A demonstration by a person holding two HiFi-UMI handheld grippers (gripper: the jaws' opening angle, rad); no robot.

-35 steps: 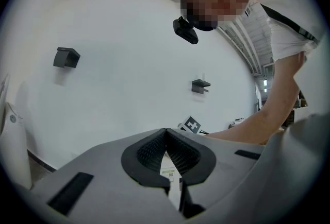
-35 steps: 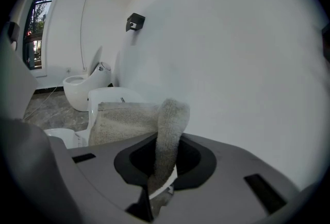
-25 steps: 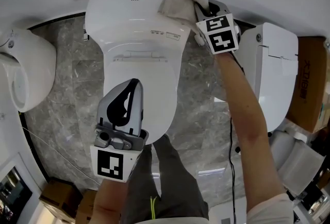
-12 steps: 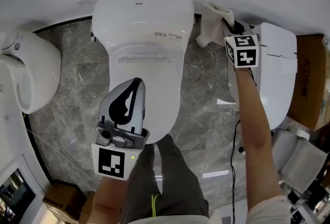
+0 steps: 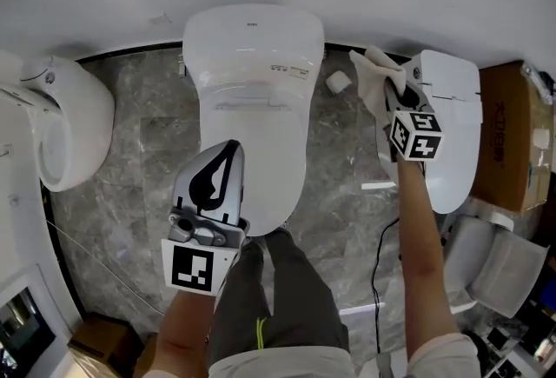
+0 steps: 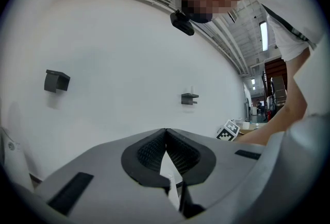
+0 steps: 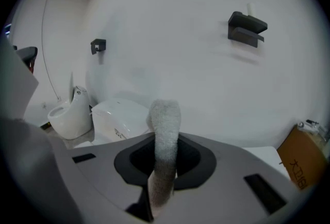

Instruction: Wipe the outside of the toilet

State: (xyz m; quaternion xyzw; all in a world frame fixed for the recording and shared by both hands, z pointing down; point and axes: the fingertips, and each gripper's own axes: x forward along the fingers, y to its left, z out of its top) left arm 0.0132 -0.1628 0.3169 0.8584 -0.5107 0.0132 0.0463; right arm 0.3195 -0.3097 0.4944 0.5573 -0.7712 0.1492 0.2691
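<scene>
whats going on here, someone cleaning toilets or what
A person stands over the middle toilet with a hand-held gripper in each hand. The right hand-held gripper is shut on a pale cloth, which it holds off to the right of that toilet, near the neighbouring toilet, so nothing is being wiped at this moment. The left hand-held gripper is shut and empty, held above the closed lid.

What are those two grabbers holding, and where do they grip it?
The right hand-held gripper pinches a white cloth by a bunched fold; the left hand-held gripper is shut and empty.
</scene>
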